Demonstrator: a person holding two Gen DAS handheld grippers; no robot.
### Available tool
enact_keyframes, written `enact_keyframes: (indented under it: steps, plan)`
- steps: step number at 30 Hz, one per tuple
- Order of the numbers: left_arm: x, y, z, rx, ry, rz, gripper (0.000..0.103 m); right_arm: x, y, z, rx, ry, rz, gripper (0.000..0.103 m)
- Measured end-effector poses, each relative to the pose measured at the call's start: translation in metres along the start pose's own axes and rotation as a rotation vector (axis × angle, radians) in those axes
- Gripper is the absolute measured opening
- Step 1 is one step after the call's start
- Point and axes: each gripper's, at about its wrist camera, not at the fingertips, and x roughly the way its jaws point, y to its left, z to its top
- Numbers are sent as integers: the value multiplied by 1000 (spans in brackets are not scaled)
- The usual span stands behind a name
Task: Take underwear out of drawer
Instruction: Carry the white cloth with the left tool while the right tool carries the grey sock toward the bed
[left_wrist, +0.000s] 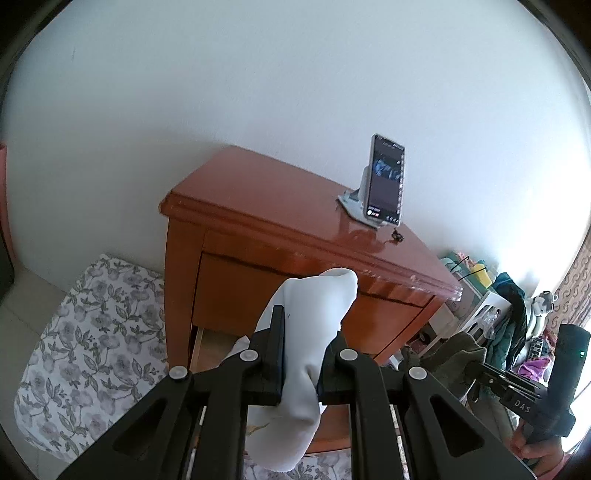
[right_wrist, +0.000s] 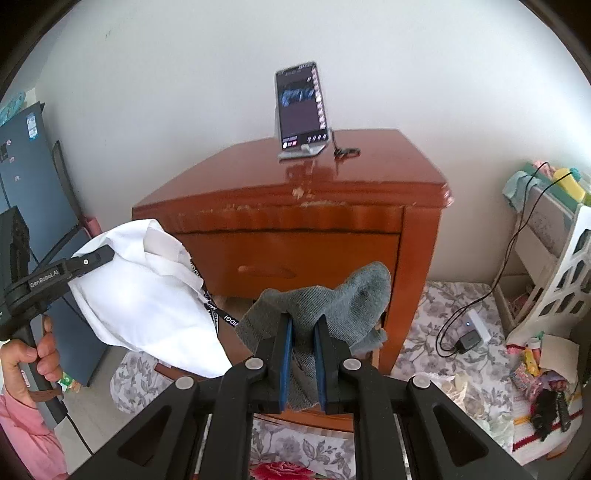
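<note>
Two garments hang in our tools: our left gripper (left_wrist: 301, 354) clenches white underwear (left_wrist: 314, 317), our right gripper (right_wrist: 303, 354) clenches grey underwear (right_wrist: 332, 295), before the nightstand (right_wrist: 295, 199).

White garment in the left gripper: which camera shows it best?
The right wrist view: the white garment hangs in full side view from the left gripper. The left wrist view shows only a bunched strip pinched between its fingers.

A lived-in bedroom at home: wooden nightstand (right_wrist: 295, 206) against a white wall (right_wrist: 184, 92), phone (right_wrist: 301, 105) on a stand atop it, floral bedding (left_wrist: 85, 350) beside it, clothes (left_wrist: 511, 314) heaped nearby, charger (right_wrist: 474, 332) trailing over the floor.
</note>
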Motion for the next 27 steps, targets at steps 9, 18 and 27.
enact_keyframes:
  steps: [9, 18, 27]
  plan:
    - [-26, -27, 11, 35, -42, 4, 13, -46, -11, 10, 11, -82, -18, 12]
    - [-42, -63, 17, 82, -72, -5, 13, -87, -34, 13, 35, -146, -48, 12]
    - [-52, -123, 15, 159, -88, -57, 13, -136, -66, 12, 61, -215, -84, 12]
